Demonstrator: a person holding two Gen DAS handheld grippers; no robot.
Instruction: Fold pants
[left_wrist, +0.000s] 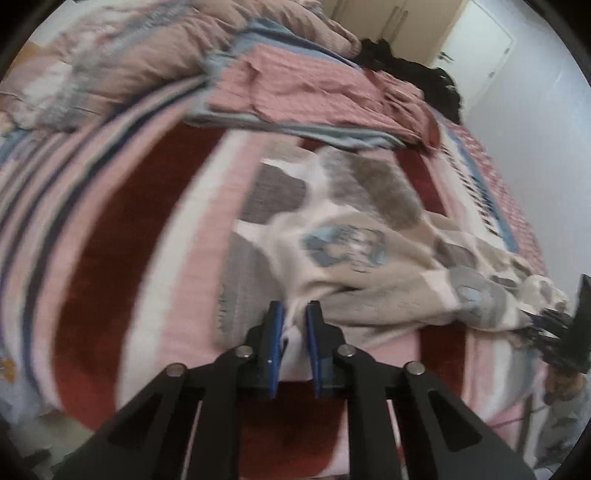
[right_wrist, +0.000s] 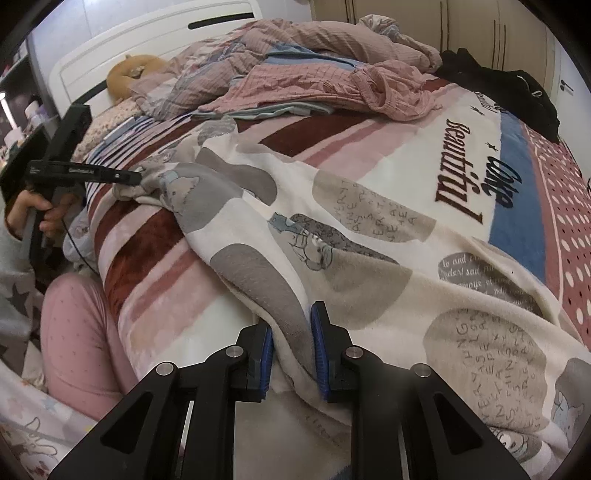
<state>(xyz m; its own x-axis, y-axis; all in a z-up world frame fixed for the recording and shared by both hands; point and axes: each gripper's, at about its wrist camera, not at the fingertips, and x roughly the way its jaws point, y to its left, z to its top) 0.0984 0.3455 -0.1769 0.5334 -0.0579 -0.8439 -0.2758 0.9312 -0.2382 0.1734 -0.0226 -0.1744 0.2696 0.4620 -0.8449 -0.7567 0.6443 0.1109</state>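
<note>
Right wrist view: both tools, right tool (right_wrist: 291, 347) at six o'clock and left tool (right_wrist: 138, 177) at ten, clamp the pants (right_wrist: 332, 236); thin grips may slip.

Striped blanket (right_wrist: 155, 258), pink checked clothes (right_wrist: 332, 85), black garment (right_wrist: 517, 96), perhaps an orange cushion (right_wrist: 129, 74).

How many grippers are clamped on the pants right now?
2. The left gripper pinches one bunched edge of the pants; the right gripper pinches a fold of the same fabric nearer the bed's front edge. Both shut on cloth.
</note>
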